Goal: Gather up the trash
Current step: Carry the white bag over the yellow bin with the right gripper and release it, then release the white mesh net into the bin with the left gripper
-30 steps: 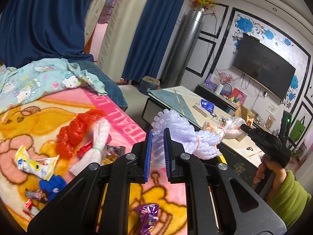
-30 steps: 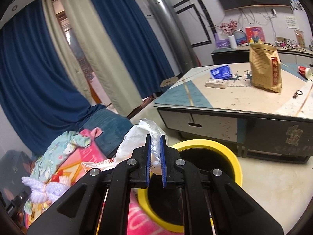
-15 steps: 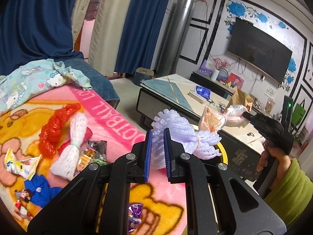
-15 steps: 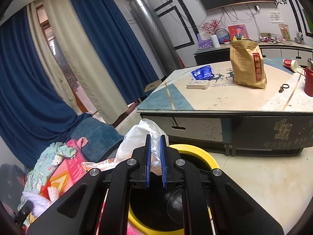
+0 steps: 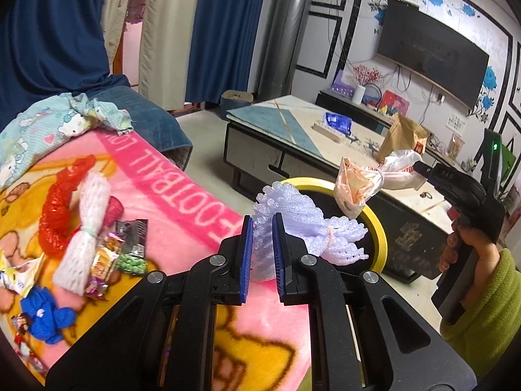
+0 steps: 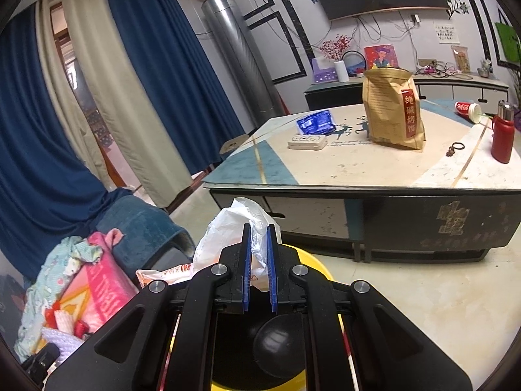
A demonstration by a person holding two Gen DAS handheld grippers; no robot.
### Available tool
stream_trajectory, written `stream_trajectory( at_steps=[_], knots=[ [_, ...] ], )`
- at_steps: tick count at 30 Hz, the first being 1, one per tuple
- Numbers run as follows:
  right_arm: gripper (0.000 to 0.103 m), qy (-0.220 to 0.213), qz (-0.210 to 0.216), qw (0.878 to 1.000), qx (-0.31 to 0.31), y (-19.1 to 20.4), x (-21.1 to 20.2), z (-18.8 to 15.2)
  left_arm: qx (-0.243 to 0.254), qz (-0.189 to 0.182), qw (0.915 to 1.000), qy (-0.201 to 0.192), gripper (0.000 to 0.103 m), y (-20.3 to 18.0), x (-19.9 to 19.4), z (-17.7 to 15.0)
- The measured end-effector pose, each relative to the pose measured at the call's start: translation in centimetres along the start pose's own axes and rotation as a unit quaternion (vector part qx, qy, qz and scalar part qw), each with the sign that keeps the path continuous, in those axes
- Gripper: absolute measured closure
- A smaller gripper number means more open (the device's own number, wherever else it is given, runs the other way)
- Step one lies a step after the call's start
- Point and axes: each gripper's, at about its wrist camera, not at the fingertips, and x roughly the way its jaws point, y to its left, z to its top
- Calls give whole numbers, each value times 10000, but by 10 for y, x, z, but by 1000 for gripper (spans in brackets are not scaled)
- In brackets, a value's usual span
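Over the yellow-rimmed bin (image 5: 379, 228) I have both loads hanging: my left gripper (image 5: 262, 254) has its jaws narrowed on a lilac foam net (image 5: 293, 221), and my right gripper (image 6: 258, 270) has its jaws pinched close on a white plastic bag (image 6: 234, 228) with an orange wrapper knotted into it. In the right wrist view the bin's dark mouth (image 6: 260, 342) sits directly below the pads, so the bag looks well placed. The net worries me more: it is at the bin's near left edge, partly above the pink blanket (image 5: 182, 202), and it is light and springy, so if I let go here it could catch the rim and roll back onto the blanket or to the floor. The bag is limp and may cling to a pad when I part the jaws. The two grippers are also near each other, so moving one inward risks a knock. More trash waits on the blanket to the left: a red net (image 5: 62, 202), a white net (image 5: 84, 228), snack wrappers (image 5: 120, 251) and a blue scrap (image 5: 45, 319).
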Motion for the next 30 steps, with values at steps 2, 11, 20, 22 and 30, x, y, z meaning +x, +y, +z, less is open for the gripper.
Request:
stream_trajectory(
  at_steps=[2, 11, 20, 22, 30],
  knots=[
    [94, -10, -89, 10000, -27, -3, 2, -1, 43, 17, 10000, 83, 95, -6, 9, 0],
    [91, 30, -179, 9998, -95, -8, 12, -7, 68, -27, 9994, 335, 95, -22, 39, 0],
    [61, 133, 156, 9996, -199, 1, 18, -10, 2, -298, 9987, 410, 40, -30, 50, -3],
    [56, 214, 208, 9994, -161, 2, 20, -11, -81, -307, 9986, 412, 34, -27, 49, -5],
    [45, 377, 322, 9985, -235, 13, 22, -15, -461, -251, 9983, 266, 14, -8, 35, -7]
  ],
)
